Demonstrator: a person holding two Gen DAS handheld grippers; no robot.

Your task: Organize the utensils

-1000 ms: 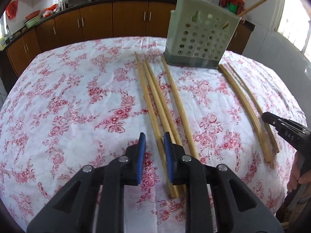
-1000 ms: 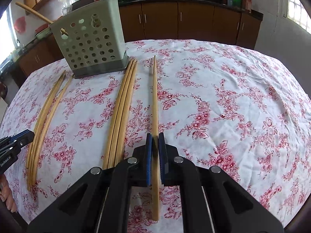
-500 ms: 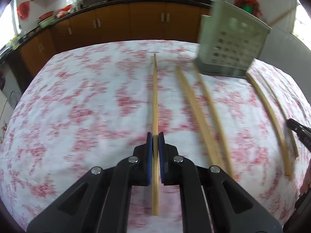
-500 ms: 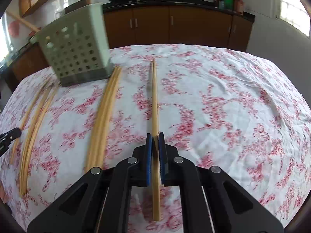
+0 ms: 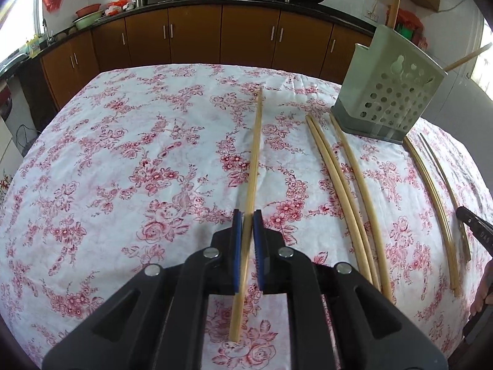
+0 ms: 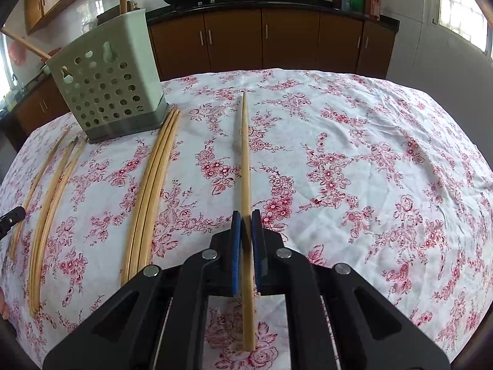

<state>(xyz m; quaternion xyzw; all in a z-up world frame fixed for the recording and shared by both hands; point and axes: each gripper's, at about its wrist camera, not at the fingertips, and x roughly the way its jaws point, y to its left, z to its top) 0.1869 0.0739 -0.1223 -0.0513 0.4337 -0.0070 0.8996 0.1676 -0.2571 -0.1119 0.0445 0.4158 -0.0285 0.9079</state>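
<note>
Left hand-held gripper [image 5: 247, 215] and right hand-held gripper [image 6: 246, 215], both clamped, angled downward.

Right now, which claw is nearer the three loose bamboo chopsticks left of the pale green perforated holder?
Left. The left claw is just beside those chopsticks; the right claw is beyond the holder.

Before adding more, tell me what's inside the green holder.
Two wooden sticks rise out of the green holder, one upright, one leaning. Its perforated walls hide their lower ends and anything else inside.
</note>
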